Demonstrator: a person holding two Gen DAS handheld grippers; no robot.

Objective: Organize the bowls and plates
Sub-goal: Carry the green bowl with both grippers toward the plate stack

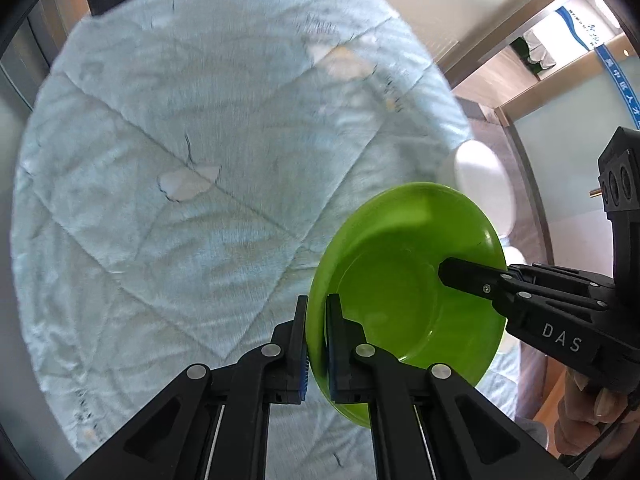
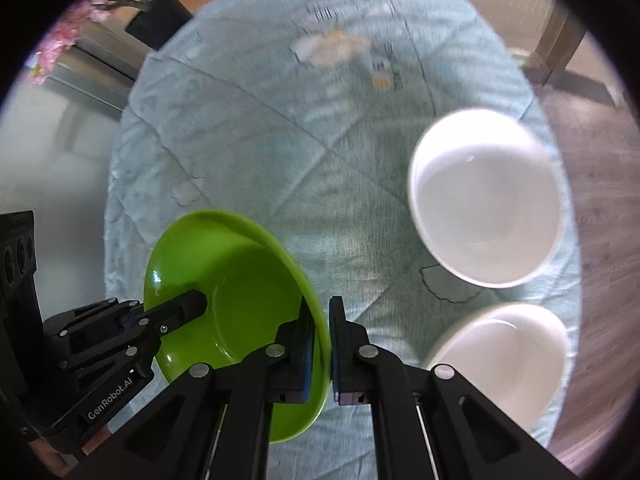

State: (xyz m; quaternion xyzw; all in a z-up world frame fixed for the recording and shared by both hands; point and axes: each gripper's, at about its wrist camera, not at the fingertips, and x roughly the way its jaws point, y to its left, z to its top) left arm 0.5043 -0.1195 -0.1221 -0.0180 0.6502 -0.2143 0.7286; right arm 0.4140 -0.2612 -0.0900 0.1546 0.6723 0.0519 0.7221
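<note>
Evidently light, stiff and slick, the glossy green plastic plate (image 1: 404,288) hangs pinched at opposite rims by the left gripper (image 1: 317,344) and right gripper (image 2: 319,350), both clamped tight.

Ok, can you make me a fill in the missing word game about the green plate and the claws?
1. The shiny round plate that both claws grip is coloured ____.
2. The left claw and right claw each pinch the plate's ____.
3. The number of round white bowls beside it is ____.
4. The bowls sit on a quilted cloth coloured pale ____.

Missing words: green; rim; two; blue
</note>
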